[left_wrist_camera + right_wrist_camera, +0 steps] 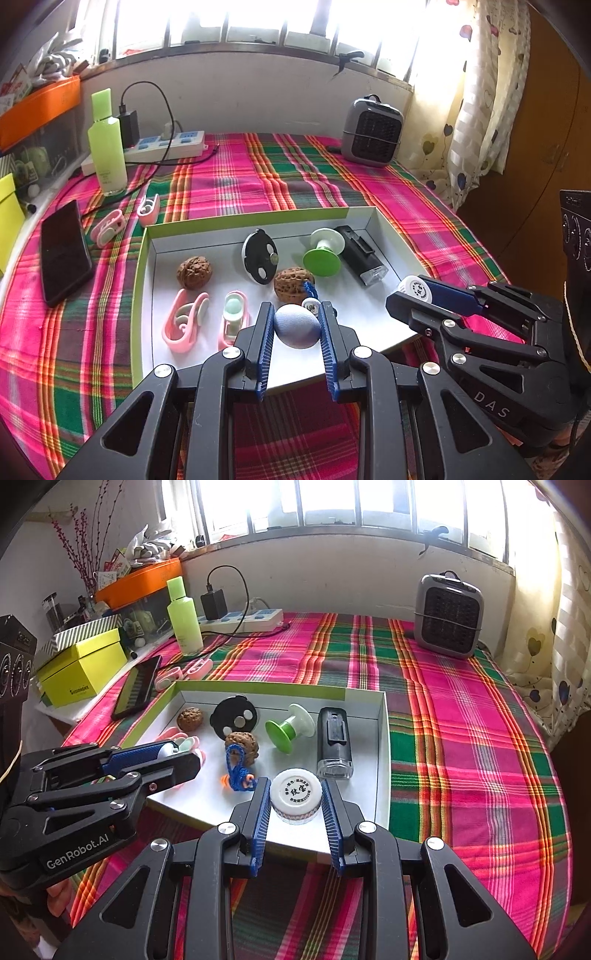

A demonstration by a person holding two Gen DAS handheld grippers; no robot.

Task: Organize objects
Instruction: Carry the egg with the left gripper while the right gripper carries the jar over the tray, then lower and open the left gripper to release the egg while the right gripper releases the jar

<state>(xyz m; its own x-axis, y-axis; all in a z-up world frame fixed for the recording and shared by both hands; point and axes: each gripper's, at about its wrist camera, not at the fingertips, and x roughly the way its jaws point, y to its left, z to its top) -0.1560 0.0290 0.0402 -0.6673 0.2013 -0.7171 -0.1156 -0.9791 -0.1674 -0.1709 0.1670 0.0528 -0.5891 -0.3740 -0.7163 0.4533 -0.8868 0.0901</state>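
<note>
My left gripper point(297, 325) is shut on a pale blue-grey ball point(297, 325), held over the near part of a white tray point(369, 314) with a green rim. My right gripper point(295, 800) is shut on a small round jar with a white printed lid point(295, 794), over the tray's near edge point(288, 843). In the tray lie two walnuts point(194, 272) point(291, 284), a black disc point(259, 256), a green spool point(324, 252), a black light point(360, 254), two pink clips point(184, 320) point(233, 317) and a blue cord point(236, 766).
Outside the tray on the plaid cloth lie a black phone point(64, 251) and two pink clips point(109, 227) point(149, 207). A green bottle point(107, 144), power strip point(166, 146) and grey heater point(371, 129) stand at the back. A yellow box point(83, 668) sits left.
</note>
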